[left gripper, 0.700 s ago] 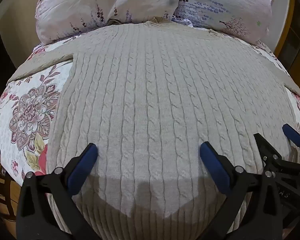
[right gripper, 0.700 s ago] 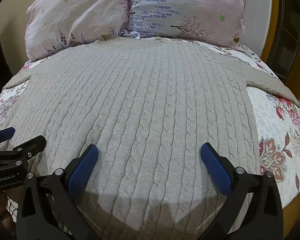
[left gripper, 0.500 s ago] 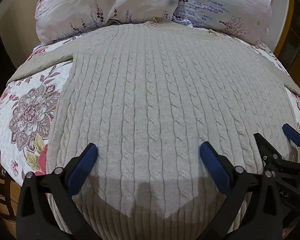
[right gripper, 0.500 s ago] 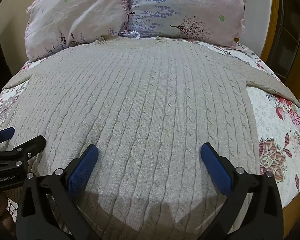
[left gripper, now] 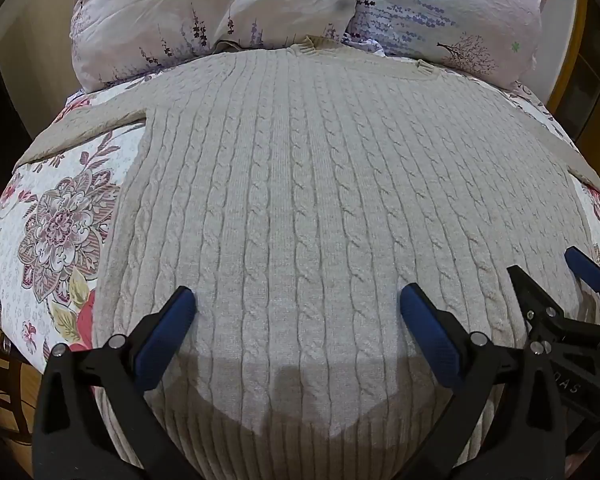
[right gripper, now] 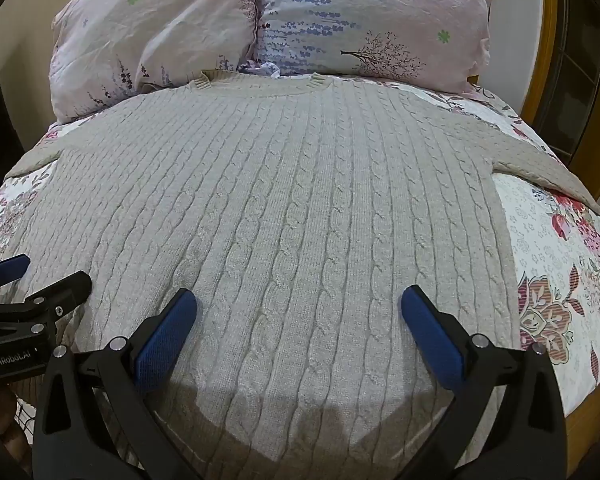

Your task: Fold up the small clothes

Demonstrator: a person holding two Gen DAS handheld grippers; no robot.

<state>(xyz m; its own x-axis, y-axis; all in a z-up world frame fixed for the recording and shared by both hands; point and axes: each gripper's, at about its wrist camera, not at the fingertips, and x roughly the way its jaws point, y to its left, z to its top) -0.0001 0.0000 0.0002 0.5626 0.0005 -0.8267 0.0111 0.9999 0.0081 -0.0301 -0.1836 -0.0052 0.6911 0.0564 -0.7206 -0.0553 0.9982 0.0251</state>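
A beige cable-knit sweater (left gripper: 300, 200) lies flat and spread out on the bed, neck toward the pillows, sleeves out to both sides; it also fills the right wrist view (right gripper: 292, 216). My left gripper (left gripper: 298, 300) is open and empty, hovering over the sweater's lower part near the hem. My right gripper (right gripper: 298, 300) is open and empty over the same lower part, further right. The right gripper shows at the right edge of the left wrist view (left gripper: 556, 280). The left gripper shows at the left edge of the right wrist view (right gripper: 36, 276).
The floral bedspread (left gripper: 52, 224) shows on both sides of the sweater (right gripper: 556, 272). Two pale printed pillows (right gripper: 260, 20) lie at the head of the bed. A wooden frame (right gripper: 540, 40) stands at the right. The bed's near edge drops off just below the hem.
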